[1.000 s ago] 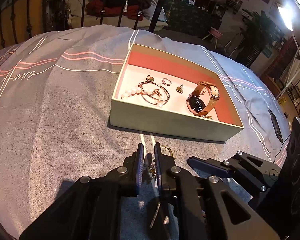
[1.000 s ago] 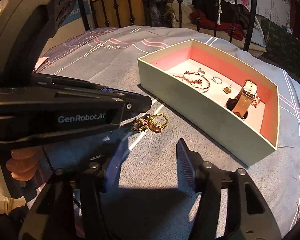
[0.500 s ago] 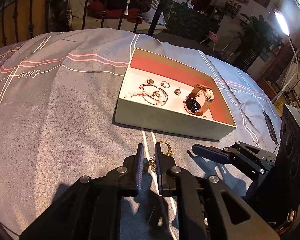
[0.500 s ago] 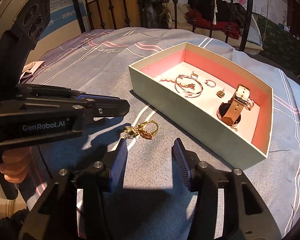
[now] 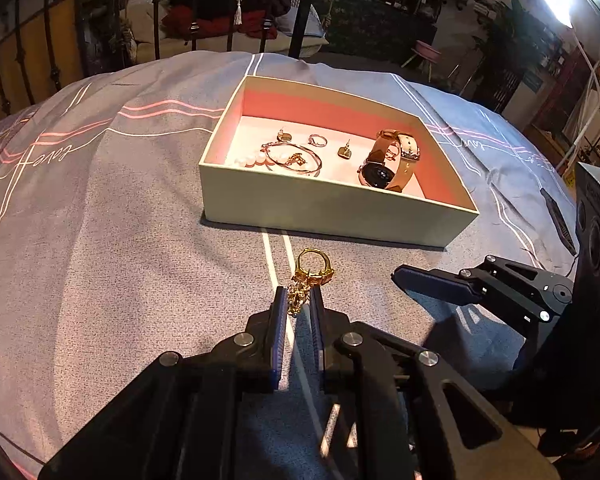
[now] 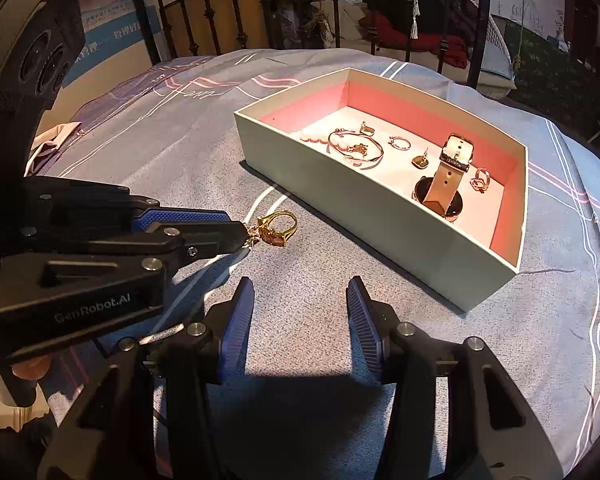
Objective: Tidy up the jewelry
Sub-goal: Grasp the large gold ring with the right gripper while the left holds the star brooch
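Observation:
A pale green box (image 5: 332,208) with a pink lining sits on the grey bedspread and holds a watch (image 5: 388,160), a bangle (image 5: 296,158), pearls, earrings and a small ring; the box also shows in the right wrist view (image 6: 380,216). A gold ring (image 5: 314,268) lies on the bedspread in front of the box, also in the right wrist view (image 6: 280,226). My left gripper (image 5: 299,300) is nearly shut around a small gold charm (image 5: 296,296) joined to the ring. My right gripper (image 6: 300,296) is open and empty, just right of the left one.
A black iron bed rail (image 5: 228,8) runs behind the bed, with dark clothes and pillows beyond it. A dark flat object (image 5: 556,216) lies on the bedspread at the right. The bedspread stretches wide to the left of the box.
Both grippers pulled back from the box, then the left one came forward again. Its fingertips now close around the gold charm. The right gripper stays open.

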The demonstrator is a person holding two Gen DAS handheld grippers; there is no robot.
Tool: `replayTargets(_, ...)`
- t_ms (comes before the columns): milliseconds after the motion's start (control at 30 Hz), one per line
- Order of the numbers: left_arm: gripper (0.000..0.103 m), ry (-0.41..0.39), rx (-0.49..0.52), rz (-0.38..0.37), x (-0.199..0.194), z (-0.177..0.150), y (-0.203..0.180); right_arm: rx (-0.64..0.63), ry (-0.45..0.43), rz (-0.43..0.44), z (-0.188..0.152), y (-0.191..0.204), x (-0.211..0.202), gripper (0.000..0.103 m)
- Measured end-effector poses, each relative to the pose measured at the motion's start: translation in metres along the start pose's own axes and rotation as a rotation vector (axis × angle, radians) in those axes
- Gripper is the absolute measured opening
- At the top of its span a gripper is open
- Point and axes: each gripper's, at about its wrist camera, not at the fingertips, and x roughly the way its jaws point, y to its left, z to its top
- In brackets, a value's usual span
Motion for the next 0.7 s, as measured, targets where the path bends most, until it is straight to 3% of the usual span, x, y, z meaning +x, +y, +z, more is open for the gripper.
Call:
replayTargets(100,0.018,-0.003,0.020,-0.005,0.000,-0.001,-0.002,0.005,0.003,0.002,0.000,-0.002,0.001,0.050)
replayTargets(167,0.040,-0.010,0.027,0.003,0.001,-0.001,-0.005,0.004,0.004,0.002,0.000,-0.002,0.001,0.050)
replayTargets(233,0.046,-0.022,0.047,0.021,0.001,-0.001,-0.009,0.005,0.003,0.001,0.000,-0.002,0.001,0.050)
replayTargets(400,0.039,-0.003,0.049,0.002,0.013,0.001,-0.009,0.002,0.007,-0.002,0.000,-0.002,0.001,0.050)
replayTargets(467,0.018,0.003,0.053,0.008,0.016,0.000,-0.008,0.001,0.009,-0.003,0.000,-0.002,0.002,0.050)
replayTargets(700,0.016,-0.016,0.006,0.007,0.003,0.001,0.010,-0.031,0.016,0.005,0.015,0.006,0.013,0.050)
